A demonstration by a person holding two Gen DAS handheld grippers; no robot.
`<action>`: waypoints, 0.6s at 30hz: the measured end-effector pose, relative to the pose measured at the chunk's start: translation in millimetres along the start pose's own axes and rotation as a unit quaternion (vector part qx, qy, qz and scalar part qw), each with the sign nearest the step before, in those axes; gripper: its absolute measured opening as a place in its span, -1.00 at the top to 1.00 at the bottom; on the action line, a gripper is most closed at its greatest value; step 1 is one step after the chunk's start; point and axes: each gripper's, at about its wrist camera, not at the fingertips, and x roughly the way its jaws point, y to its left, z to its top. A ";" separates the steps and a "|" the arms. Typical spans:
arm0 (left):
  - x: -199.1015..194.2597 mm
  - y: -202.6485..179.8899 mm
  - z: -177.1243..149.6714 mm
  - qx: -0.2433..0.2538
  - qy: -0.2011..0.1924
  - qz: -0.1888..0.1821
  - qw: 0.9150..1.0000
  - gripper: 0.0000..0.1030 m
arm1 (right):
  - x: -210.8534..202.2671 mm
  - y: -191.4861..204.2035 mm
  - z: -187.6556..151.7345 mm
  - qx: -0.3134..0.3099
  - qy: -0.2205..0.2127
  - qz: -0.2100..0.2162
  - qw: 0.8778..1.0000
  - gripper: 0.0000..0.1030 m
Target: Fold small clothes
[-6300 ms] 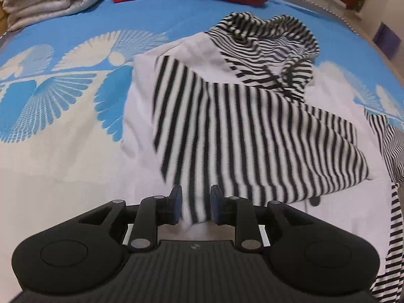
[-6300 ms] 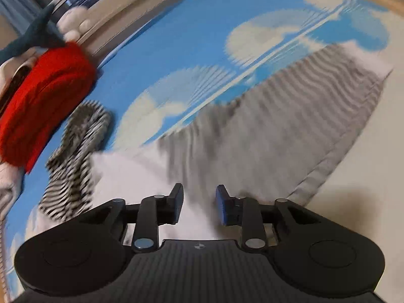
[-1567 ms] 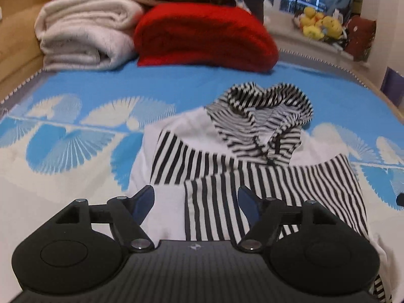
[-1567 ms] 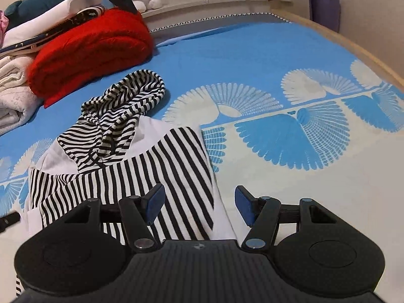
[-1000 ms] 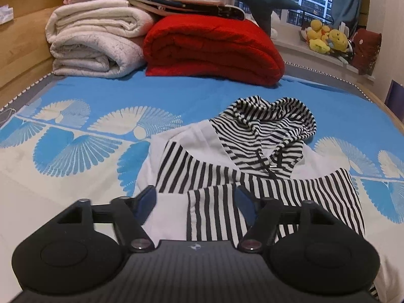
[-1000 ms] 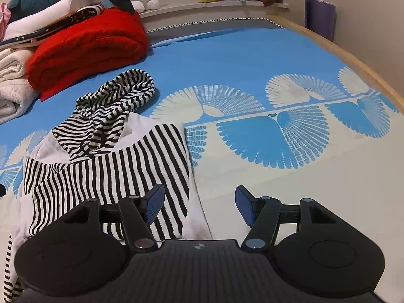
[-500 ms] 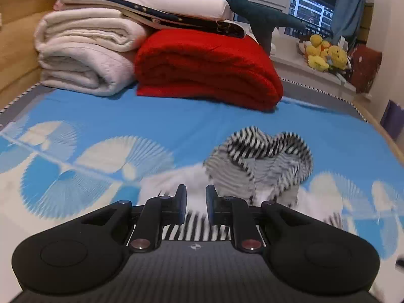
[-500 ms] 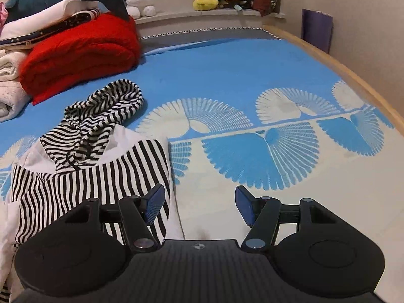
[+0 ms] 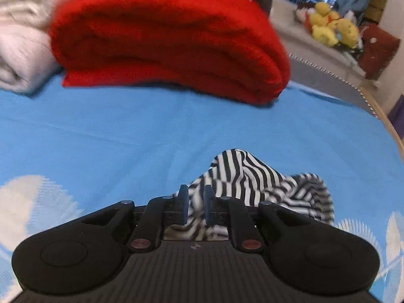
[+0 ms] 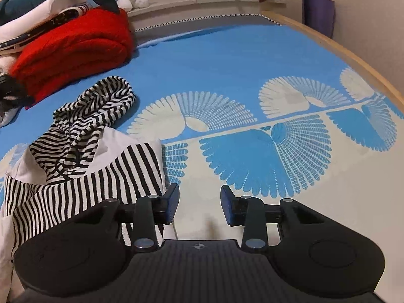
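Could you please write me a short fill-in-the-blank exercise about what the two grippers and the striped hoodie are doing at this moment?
1. The left gripper is shut on the hoodie's striped ____.
2. The right gripper has its jaws ____ and holds nothing.
3. The folded blanket beyond the hoodie is ____ in colour.
4. The bedsheet is mainly ____ with white fan shapes.

Missing words: hood; open; red; blue

Black-and-white stripes are covering the hoodie (image 10: 83, 151); white fans are patterning the blue bedsheet (image 10: 227, 58); the folded blanket (image 9: 166, 40) is glowing red.
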 end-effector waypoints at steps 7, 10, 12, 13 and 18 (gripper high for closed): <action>87.4 -6.5 16.2 -0.055 0.057 0.026 0.997 0.30 | 12.8 10.7 -1.9 -0.014 0.007 -0.004 1.000 0.27; 95.4 -6.8 11.7 -0.044 0.068 0.023 0.996 0.93 | 14.5 11.6 -1.4 -0.013 0.008 -0.003 1.000 0.27; 81.1 -8.9 10.6 -0.024 0.051 0.023 0.998 0.94 | 13.9 11.2 -1.1 -0.013 0.008 -0.003 1.000 0.27; 66.5 -10.5 9.0 -0.012 0.036 0.016 0.999 0.94 | 12.8 10.6 -0.8 -0.012 0.007 -0.003 1.000 0.27; -49.2 -9.9 -29.8 0.060 -0.039 -0.061 0.996 0.95 | -0.9 5.1 5.8 0.009 -0.010 0.001 1.000 0.27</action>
